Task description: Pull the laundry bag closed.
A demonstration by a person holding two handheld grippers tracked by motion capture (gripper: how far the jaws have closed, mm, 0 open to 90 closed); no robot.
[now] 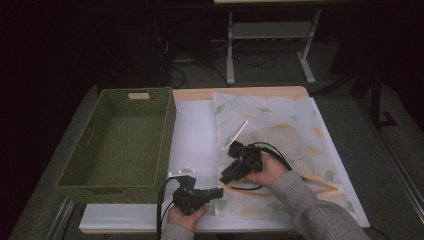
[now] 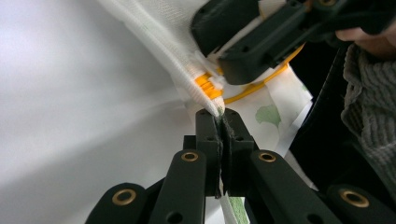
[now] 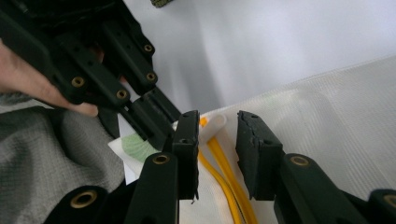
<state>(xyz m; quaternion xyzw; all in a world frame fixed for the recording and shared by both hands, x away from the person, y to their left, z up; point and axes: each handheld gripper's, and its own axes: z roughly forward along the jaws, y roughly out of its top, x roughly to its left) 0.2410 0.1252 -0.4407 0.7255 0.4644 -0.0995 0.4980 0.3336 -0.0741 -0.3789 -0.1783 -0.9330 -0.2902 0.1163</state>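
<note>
Hand-held gripper on the left [image 2: 220, 116] is seen clamped tight on the near corner of a white mesh bag [image 1: 280, 135] printed with green and yellow leaves; in the left gripper view the fabric edge is pinched flat between the two black jaws. The bag is spread on the right half of the tabletop [image 1: 192, 125], with its orange zipper [image 3: 224, 172] running along the near edge. The right hand-held gripper [image 3: 217, 135] is held just beside the left one, its jaws standing partly apart over the white zipper pull [image 3: 212, 125], which lies between them without being pressed. A green woven basket [image 1: 120, 145] sits on the left side of the tabletop, well apart from the bag. Grey knitted sleeves [image 1: 312, 210] are seen on the person's forearms.
</note>
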